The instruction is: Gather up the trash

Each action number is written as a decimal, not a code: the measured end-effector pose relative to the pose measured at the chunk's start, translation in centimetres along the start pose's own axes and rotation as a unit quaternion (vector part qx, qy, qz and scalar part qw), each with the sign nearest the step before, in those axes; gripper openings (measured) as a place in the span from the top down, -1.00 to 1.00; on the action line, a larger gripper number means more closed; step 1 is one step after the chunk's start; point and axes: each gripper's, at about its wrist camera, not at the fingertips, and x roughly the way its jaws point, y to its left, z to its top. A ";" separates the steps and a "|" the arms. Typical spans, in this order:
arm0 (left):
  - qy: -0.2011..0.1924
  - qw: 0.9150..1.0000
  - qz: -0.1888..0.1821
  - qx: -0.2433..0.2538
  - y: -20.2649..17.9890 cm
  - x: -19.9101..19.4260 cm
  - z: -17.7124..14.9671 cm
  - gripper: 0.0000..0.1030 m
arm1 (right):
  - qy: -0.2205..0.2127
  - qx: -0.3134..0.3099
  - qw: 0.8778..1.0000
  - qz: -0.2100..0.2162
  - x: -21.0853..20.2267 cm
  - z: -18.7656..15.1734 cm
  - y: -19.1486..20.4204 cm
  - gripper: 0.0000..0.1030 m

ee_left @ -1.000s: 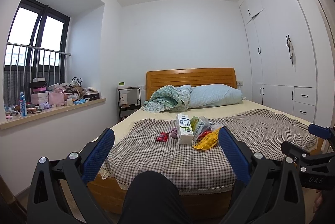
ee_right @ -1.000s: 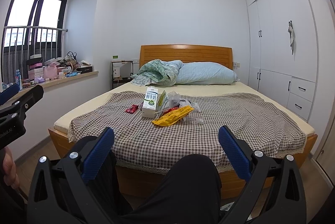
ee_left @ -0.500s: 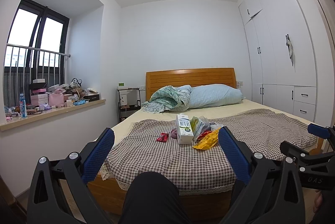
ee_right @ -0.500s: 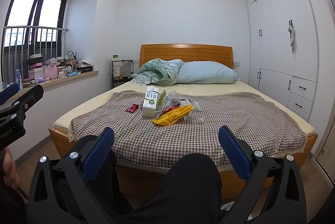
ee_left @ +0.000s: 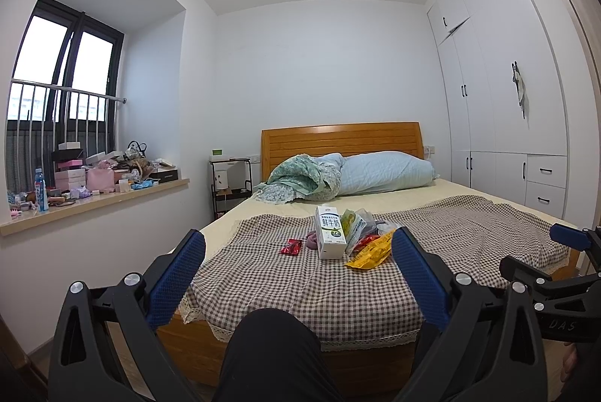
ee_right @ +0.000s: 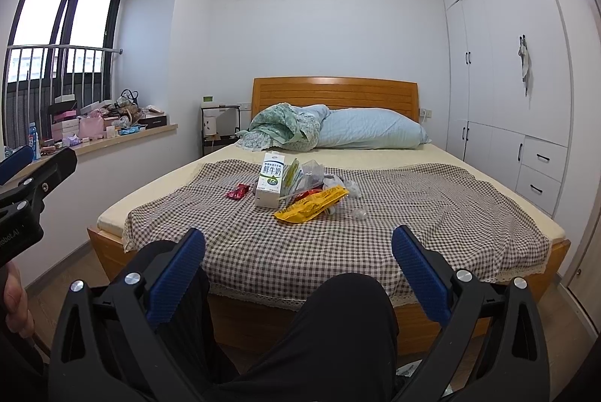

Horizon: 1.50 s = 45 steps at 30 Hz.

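I hold both grippers, left gripper (ee_left: 298,265) and right gripper (ee_right: 298,263), spread and empty, facing one milk carton (ee_right: 269,185), one yellow wrapper (ee_right: 310,205) and one red wrapper (ee_right: 237,192) on the bed (ee_right: 432,210).

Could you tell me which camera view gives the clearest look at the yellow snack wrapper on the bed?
The right wrist view: the yellow wrapper lies fully exposed. In the left wrist view, the wrapper sits partly behind a tong finger.
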 end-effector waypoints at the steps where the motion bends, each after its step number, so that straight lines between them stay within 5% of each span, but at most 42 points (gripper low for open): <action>1: 0.001 1.000 0.000 -0.001 0.0 0.0 -0.1 -0.86 | 0.000 0.000 1.000 0.000 0.0 0.0 0.0 -0.86; 21: 0.045 0.999 -0.005 -0.015 0.8 3.6 -1.6 -0.86 | 0.037 -0.001 0.999 -0.010 2.7 -0.9 -0.5 -0.86; 45: 0.122 0.992 0.013 -0.027 3.3 24.0 -5.4 -0.86 | 0.096 -0.012 0.995 -0.024 22.6 1.6 0.3 -0.86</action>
